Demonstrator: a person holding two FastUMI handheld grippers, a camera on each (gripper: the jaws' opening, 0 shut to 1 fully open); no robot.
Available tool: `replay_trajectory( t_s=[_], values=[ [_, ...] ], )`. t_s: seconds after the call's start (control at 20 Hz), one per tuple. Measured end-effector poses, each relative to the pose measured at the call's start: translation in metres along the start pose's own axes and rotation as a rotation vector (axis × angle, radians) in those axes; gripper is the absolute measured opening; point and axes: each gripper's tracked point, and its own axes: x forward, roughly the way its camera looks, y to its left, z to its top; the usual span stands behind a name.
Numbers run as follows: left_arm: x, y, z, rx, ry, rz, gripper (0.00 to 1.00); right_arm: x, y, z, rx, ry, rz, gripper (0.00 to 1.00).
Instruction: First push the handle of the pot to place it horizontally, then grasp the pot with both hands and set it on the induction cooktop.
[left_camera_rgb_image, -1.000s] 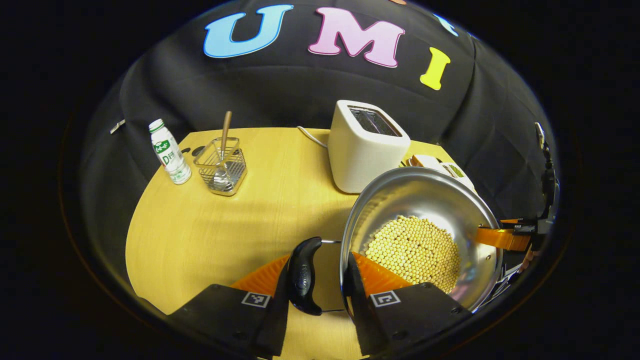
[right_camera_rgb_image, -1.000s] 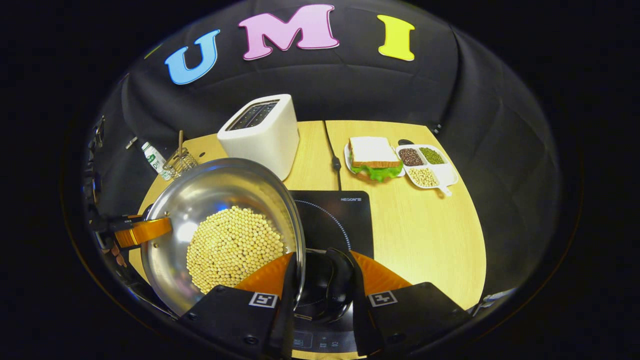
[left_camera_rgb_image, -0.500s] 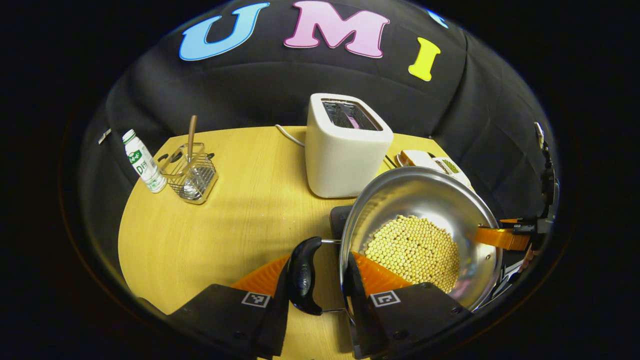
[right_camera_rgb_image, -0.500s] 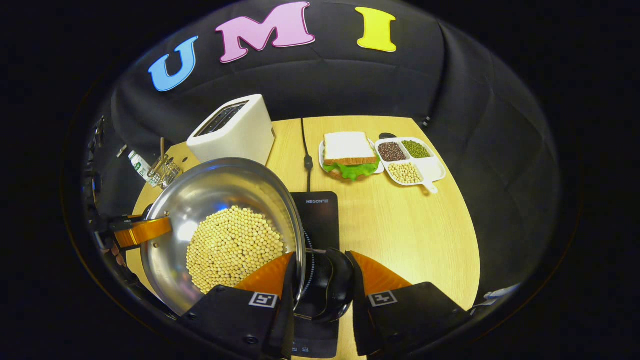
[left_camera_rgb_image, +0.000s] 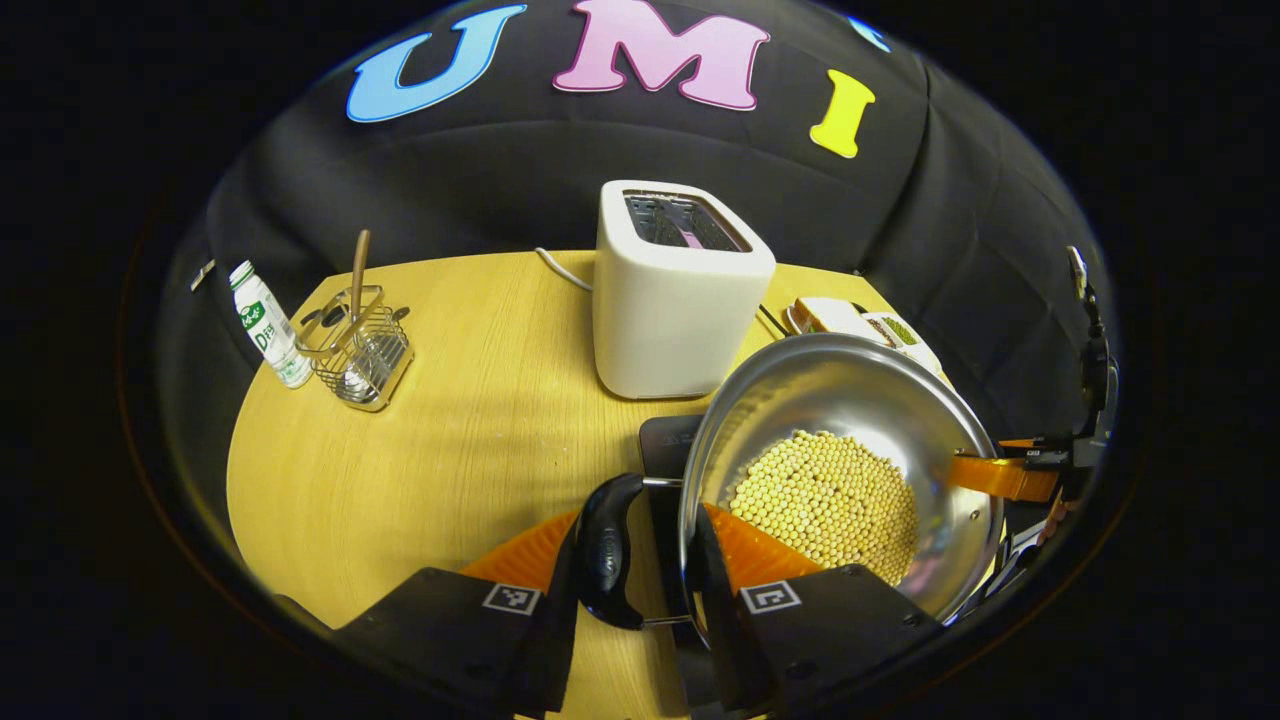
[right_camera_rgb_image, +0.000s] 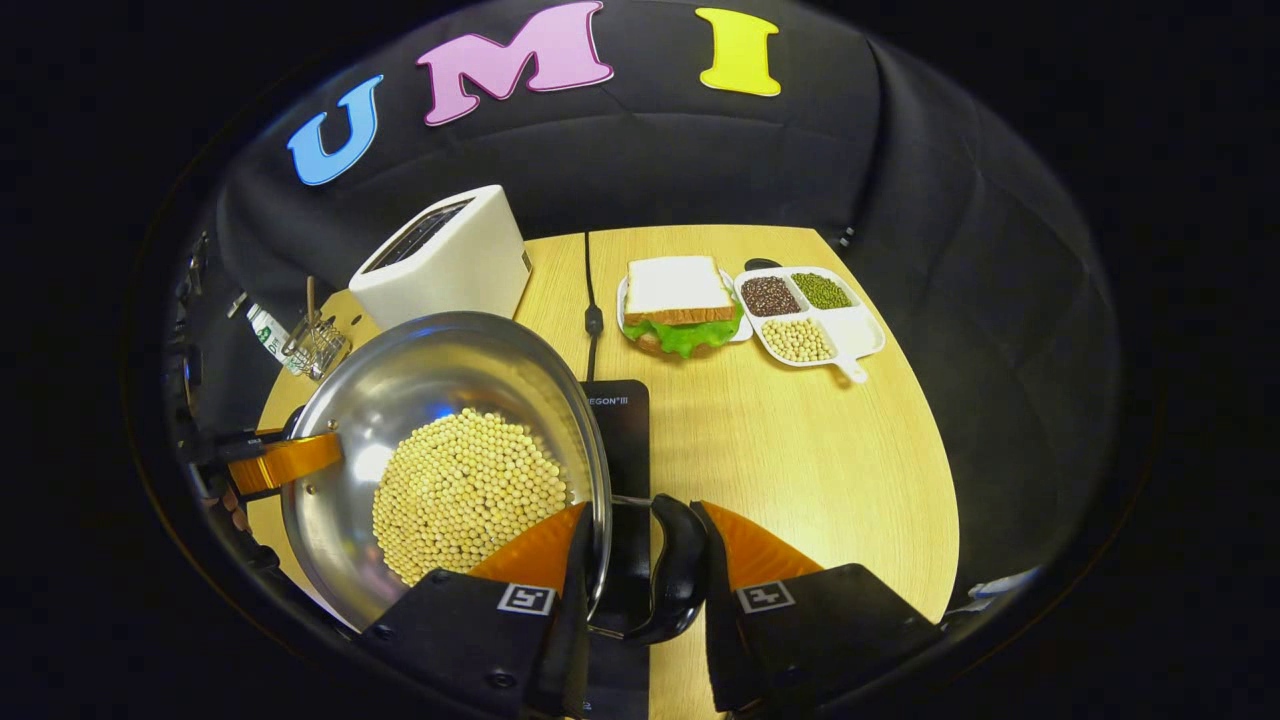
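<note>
In the left gripper view, the left gripper (left_camera_rgb_image: 638, 560) clamps its fingers on the pot (left_camera_rgb_image: 850, 400)'s side handle (left_camera_rgb_image: 605, 550), carrying it above the surface (left_camera_rgb_image: 450, 450).

In the right gripper view, the right gripper (right_camera_rgb_image: 640, 570) likewise grips the opposite handle (right_camera_rgb_image: 675, 570); the induction cooktop (right_camera_rgb_image: 622, 430) lies just beneath. I'd say lowering level comes next.

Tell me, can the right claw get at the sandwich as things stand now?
Probably not: the right claw is shut on the pot by its side handle, sharing its weight with the left claw. The table toward the sandwich looks free otherwise.
</note>
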Motion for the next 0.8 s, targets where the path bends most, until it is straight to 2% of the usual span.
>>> replay_trajectory(
  t_s=[0.6, 0.65, 0.8],
  values=[
    [0.0008, -0.0012, -0.0017, 0.015, 0.023, -0.008, 0.60, 0.0000, 0.0001, -0.0023, 0.020, -0.004, 0.001, 0.51],
    [0.0007, -0.0015, -0.0023, 0.015, 0.024, -0.009, 0.61, -0.0006, -0.0001, -0.0020, 0.022, -0.003, 0.000, 0.48],
    [0.0002, -0.0017, -0.0024, 0.005, 0.027, -0.009, 0.63, -0.0018, -0.0002, -0.0020, 0.028, -0.002, 0.001, 0.54]
  ],
)
